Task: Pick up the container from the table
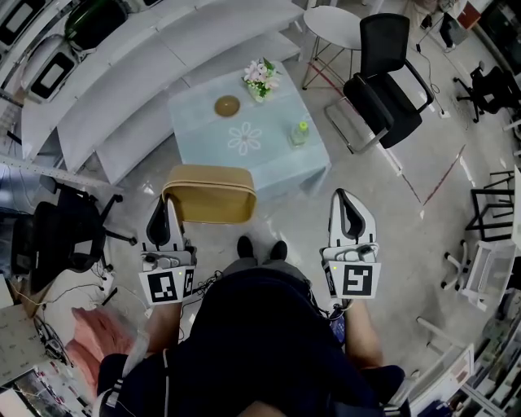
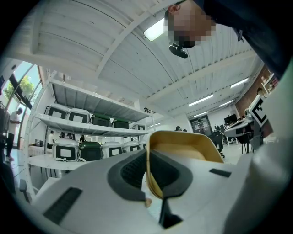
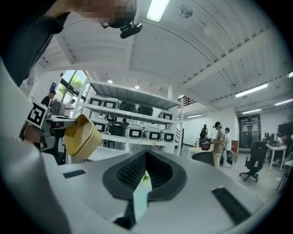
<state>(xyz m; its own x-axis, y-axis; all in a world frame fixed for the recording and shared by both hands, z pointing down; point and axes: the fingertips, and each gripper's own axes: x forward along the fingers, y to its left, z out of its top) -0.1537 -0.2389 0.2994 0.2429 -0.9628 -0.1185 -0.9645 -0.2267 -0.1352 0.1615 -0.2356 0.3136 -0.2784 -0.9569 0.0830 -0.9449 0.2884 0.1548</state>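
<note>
The tan, rounded-rectangular container (image 1: 209, 194) hangs in the air in front of the person's legs, off the pale blue table (image 1: 195, 114). My left gripper (image 1: 167, 213) is shut on the container's left rim. In the left gripper view the thin tan wall (image 2: 183, 146) runs between the dark pads of the left gripper (image 2: 147, 153). My right gripper (image 1: 352, 213) is held level to the right, apart from the container, with its jaws together and nothing in them. The right gripper view shows its closed jaws (image 3: 145, 155), with the container (image 3: 81, 137) off to the left.
On the table stand a flower bunch (image 1: 261, 79), a round brown dish (image 1: 227, 105) and a small green bottle (image 1: 299, 133). A black chair (image 1: 383, 81) and a white round table (image 1: 334, 24) are at the right. White shelves (image 1: 122, 73) with cases line the back left.
</note>
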